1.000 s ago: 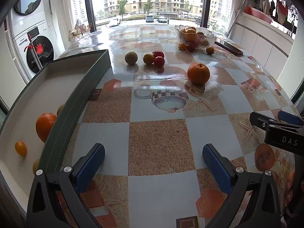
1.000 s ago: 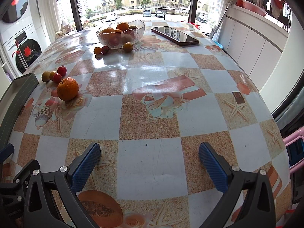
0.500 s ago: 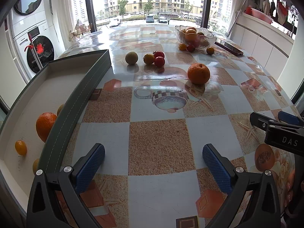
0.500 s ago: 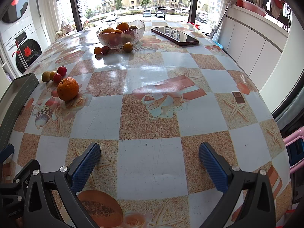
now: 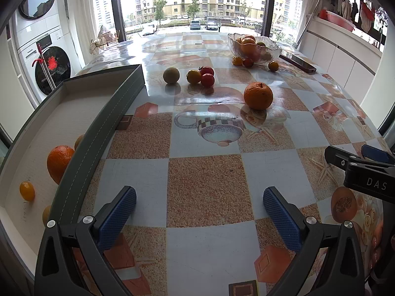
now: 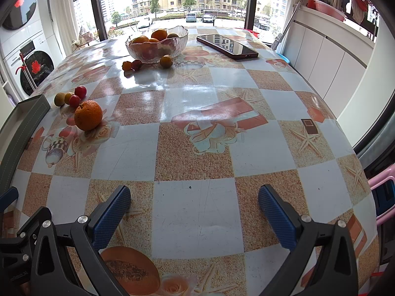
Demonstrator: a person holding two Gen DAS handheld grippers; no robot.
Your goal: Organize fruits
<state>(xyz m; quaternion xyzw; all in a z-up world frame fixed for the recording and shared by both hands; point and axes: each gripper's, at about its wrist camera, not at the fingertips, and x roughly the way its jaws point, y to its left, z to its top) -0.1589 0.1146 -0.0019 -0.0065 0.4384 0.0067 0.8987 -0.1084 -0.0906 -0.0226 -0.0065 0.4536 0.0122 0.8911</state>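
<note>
A big orange [image 5: 258,95] [image 6: 88,115] lies loose on the table. Behind it sit a greenish-brown fruit [image 5: 171,75], a yellow fruit [image 5: 193,76] and two small red fruits [image 5: 207,79]. A grey tray [image 5: 116,108] at the left holds an orange [image 5: 58,162], a small yellow fruit [image 5: 27,191] and others partly hidden by its wall. A glass bowl [image 6: 158,45] of fruit stands far back, with three small fruits [image 6: 166,61] before it. My left gripper [image 5: 198,208] is open and empty above the near table. My right gripper [image 6: 193,206] is open and empty, and shows in the left wrist view [image 5: 358,162].
A dark phone [image 6: 227,46] lies at the back right beside the bowl. The table edge [image 6: 355,148] drops off at the right. Washing machines [image 5: 47,71] stand to the left, white cabinets [image 6: 328,56] to the right.
</note>
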